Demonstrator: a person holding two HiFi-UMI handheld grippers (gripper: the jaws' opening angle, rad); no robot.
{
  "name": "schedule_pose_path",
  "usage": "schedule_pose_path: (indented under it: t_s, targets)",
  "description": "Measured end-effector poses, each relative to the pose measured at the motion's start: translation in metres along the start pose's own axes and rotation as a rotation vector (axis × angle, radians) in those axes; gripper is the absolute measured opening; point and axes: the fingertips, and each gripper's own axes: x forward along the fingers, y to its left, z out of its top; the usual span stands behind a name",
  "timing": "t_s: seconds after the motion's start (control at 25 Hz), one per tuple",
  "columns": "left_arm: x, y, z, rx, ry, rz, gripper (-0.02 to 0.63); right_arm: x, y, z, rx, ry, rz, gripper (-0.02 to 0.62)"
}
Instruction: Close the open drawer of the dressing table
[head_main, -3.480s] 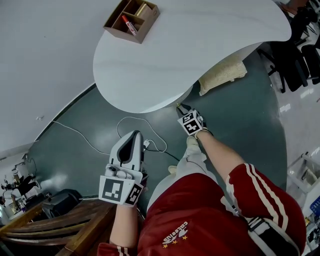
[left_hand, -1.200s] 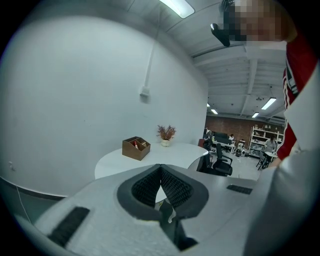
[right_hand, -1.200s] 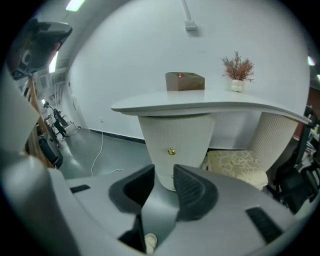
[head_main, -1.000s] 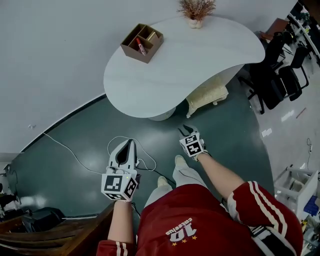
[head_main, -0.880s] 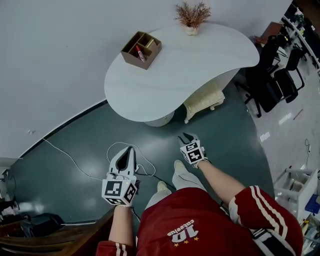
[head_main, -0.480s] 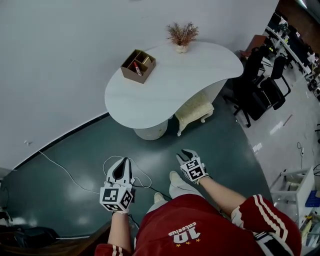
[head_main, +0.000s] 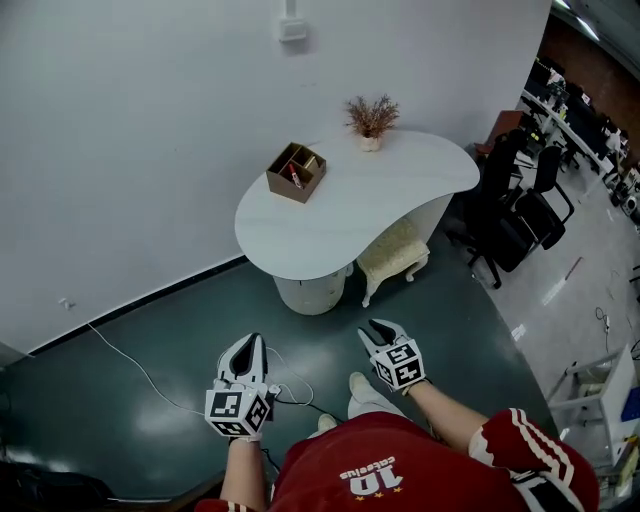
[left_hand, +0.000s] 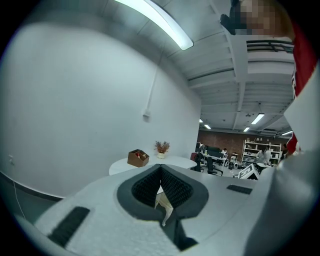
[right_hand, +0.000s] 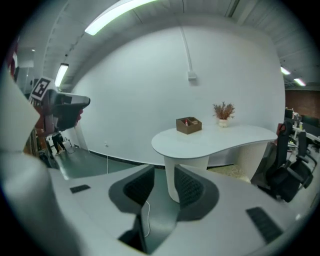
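The left gripper was closed, empty. The right gripper gaped empty, well apart from the white curved worktop

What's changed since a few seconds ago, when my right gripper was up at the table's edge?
You have backed away from the table: the right gripper left its edge, and both grippers now hang over the floor, well short of it. The right gripper's fingers stand apart, empty; the left gripper has its fingers together. Nothing was picked up. The box, plant, stool and cable stayed put.
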Motion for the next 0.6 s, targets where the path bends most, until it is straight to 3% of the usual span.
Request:
schedule_pose_path:
  t_s: [0.36,0.6]
  targets:
    - [-0.027,-0.007,0.044,0.062,-0.076,-0.076,0.0,-0.08,-0.001,0.092,-0.003,-0.244,-0.129,0.118]
    - [-0.033,-0.015,0.072,0.061,-0.143,-0.13,0.0,-0.127,-0.005,0.134,0.001,-0.334,-0.194,0.118]
